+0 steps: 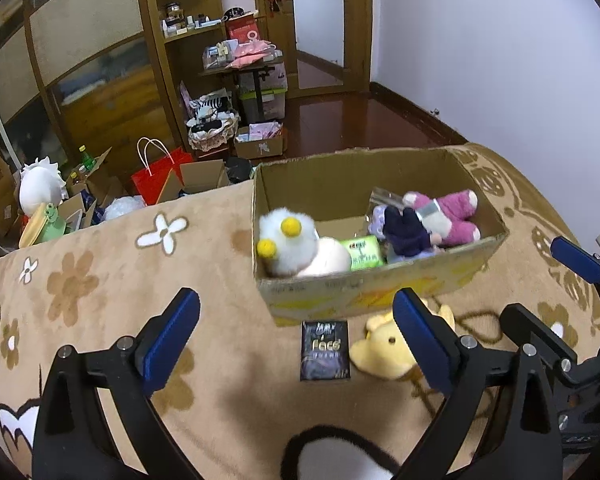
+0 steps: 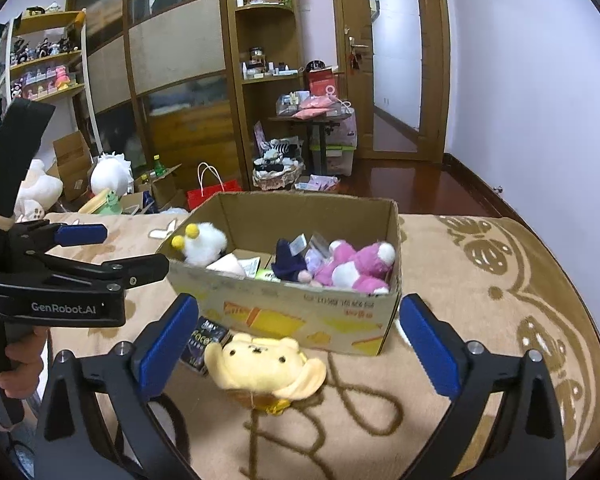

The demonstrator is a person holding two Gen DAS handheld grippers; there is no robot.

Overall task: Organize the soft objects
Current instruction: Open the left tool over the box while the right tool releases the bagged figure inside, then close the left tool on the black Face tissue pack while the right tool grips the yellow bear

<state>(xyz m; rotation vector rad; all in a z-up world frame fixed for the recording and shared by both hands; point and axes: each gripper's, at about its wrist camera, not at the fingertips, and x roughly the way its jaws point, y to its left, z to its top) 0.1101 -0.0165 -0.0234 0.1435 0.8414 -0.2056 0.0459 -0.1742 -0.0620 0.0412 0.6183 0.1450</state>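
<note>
Left gripper (image 2: 112, 250) marked "GenRobot.AI", dark packet (image 1: 325, 350) reading "Face", yellow plush (image 2: 262, 364) face-up before cardboard box (image 2: 300, 316), right gripper (image 2: 300, 344) and left both wide open, empty

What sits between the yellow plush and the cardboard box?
Only bare blanket. In the right wrist view the yellow plush lies just in front of the box, with a narrow strip of blanket showing between them. The dark packet lies off to its left.

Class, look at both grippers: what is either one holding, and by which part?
Nothing. Both the left gripper and the right gripper are open and empty.
</note>
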